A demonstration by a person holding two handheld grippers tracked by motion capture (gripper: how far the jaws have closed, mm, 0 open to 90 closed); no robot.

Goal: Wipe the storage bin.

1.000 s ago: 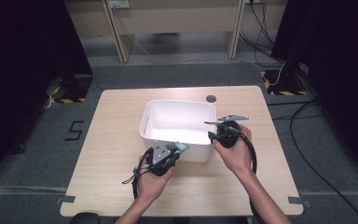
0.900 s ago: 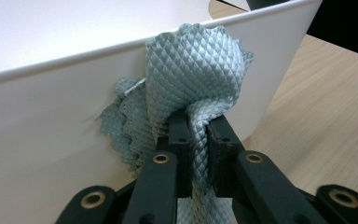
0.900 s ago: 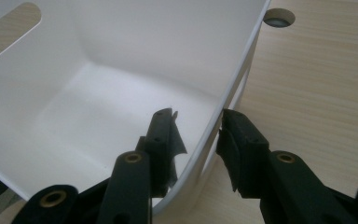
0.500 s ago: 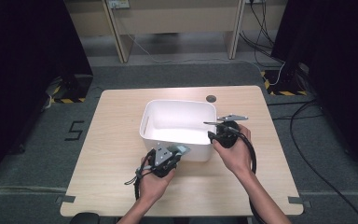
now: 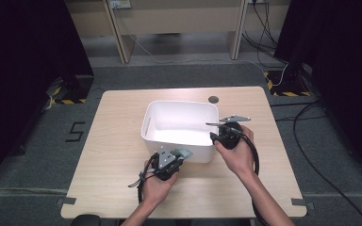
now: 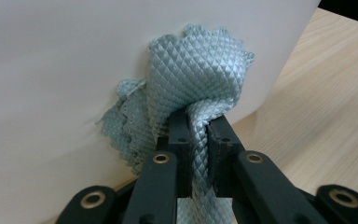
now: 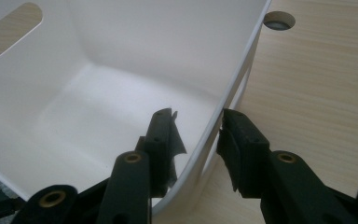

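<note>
My left gripper (image 6: pixel 196 135) has its jaws pressed together on a grey-green quilted cloth (image 6: pixel 193 79), the fabric pinched in a narrow fold between them and fanning out above the tips. The cloth's bunched length runs straight out along the jaws and its crumpled top presses flat against the outer front wall of the white tub (image 6: pixel 51 70), near that wall's left end. My right gripper (image 7: pixel 196 135) stands with its jaws spread astride the tub's right rim (image 7: pixel 235 81), one jaw inside the tub, the other outside; whether the pads actually touch the wall I cannot tell.

From the high view, my left gripper (image 5: pixel 169 157) sits at the tub's near wall, low against the table (image 5: pixel 118 141), and my right gripper (image 5: pixel 222 132) at the near end of the tub's right wall. The tub (image 5: pixel 179 106) lies with its long axis across the table, left to right, its open top up and a slot handle in its left end wall. It sits about the middle of the tabletop. Bare wood lies wide on the left, and in a narrower strip on the right. A round cable hole (image 5: pixel 213 99) sits just behind the tub's far right corner. The near table edge is close behind my wrists.
</note>
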